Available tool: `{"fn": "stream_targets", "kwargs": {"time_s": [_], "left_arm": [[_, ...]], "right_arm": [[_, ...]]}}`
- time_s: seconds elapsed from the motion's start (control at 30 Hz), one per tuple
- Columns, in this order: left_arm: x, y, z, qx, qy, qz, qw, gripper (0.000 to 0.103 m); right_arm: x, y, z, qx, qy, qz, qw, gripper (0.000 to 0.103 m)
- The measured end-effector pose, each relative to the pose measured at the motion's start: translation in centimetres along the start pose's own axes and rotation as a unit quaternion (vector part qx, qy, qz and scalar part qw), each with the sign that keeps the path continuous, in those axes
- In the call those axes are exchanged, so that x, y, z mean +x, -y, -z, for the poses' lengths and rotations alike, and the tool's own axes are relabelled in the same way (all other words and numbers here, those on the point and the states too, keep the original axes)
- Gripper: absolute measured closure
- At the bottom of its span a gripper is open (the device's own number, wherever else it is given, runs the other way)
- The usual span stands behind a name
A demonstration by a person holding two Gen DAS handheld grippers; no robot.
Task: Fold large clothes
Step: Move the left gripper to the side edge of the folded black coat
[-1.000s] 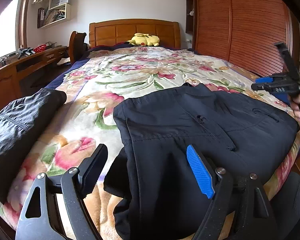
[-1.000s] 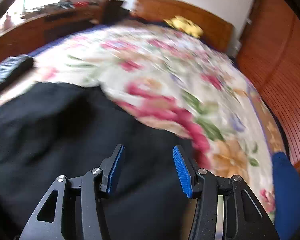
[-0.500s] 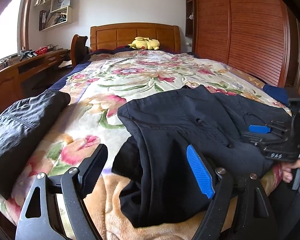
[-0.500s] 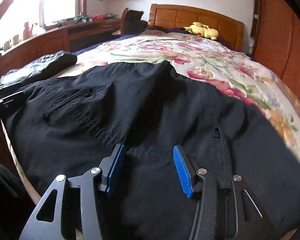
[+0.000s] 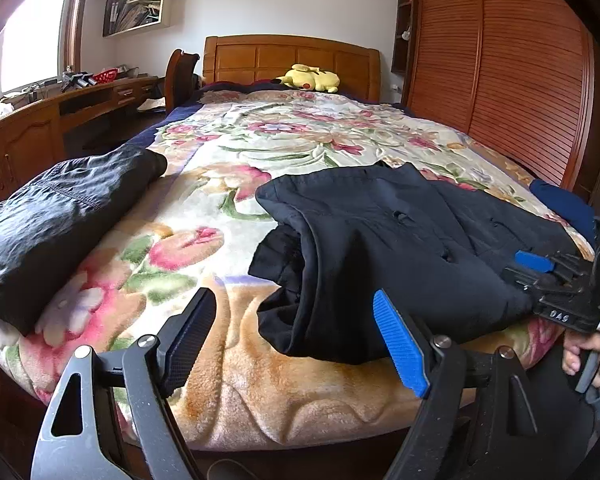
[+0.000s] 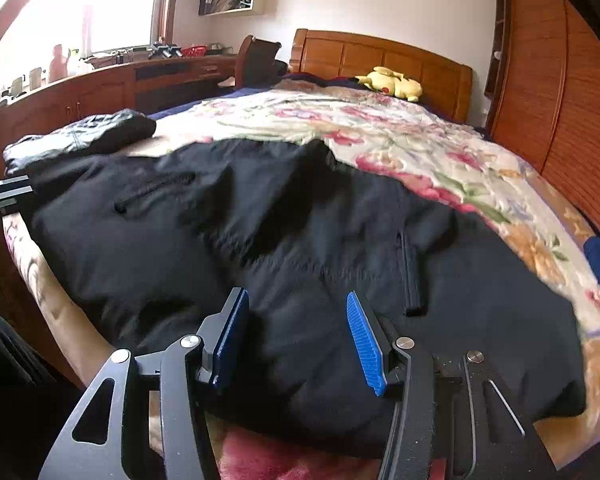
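A large black jacket (image 5: pixel 384 240) lies folded at the foot of the bed on a floral blanket (image 5: pixel 228 184); it fills the right wrist view (image 6: pixel 260 240). My left gripper (image 5: pixel 296 336) is open and empty, low at the bed's front edge, left of the jacket's near corner. My right gripper (image 6: pixel 296 332) is open and empty just above the jacket's near edge. It shows in the left wrist view (image 5: pixel 540 276) at the jacket's right end. The left gripper's tips show at the left edge of the right wrist view (image 6: pixel 4 196).
A second folded black garment (image 5: pixel 52 216) lies at the bed's left edge. A yellow plush toy (image 5: pixel 310 79) sits by the headboard. A blue cloth (image 5: pixel 564 204) lies at the right edge. A wooden desk (image 5: pixel 40 128) runs along the left, a slatted wardrobe (image 5: pixel 500 60) on the right.
The right gripper came down from above the bed's right side onto the jacket's right end. The left gripper drew back and lower toward the foot of the bed. The jacket's left edge bunched up.
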State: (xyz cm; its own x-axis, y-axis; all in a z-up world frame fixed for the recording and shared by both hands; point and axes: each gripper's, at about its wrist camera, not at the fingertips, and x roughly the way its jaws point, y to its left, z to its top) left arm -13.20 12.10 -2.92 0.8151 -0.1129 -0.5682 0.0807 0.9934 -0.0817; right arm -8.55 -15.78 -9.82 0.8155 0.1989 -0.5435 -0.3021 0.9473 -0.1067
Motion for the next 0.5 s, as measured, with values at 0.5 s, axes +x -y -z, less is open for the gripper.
{"fn": "stream_targets", "kwargs": {"time_s": [0.5], "left_arm": [[1.4,0.4,0.8,-0.021,-0.037,0.026,0.9988,0.049]], "right_arm": [[-0.8,0.3,0.4,0.016,0.02,0.001,1.0,0.05]]}}
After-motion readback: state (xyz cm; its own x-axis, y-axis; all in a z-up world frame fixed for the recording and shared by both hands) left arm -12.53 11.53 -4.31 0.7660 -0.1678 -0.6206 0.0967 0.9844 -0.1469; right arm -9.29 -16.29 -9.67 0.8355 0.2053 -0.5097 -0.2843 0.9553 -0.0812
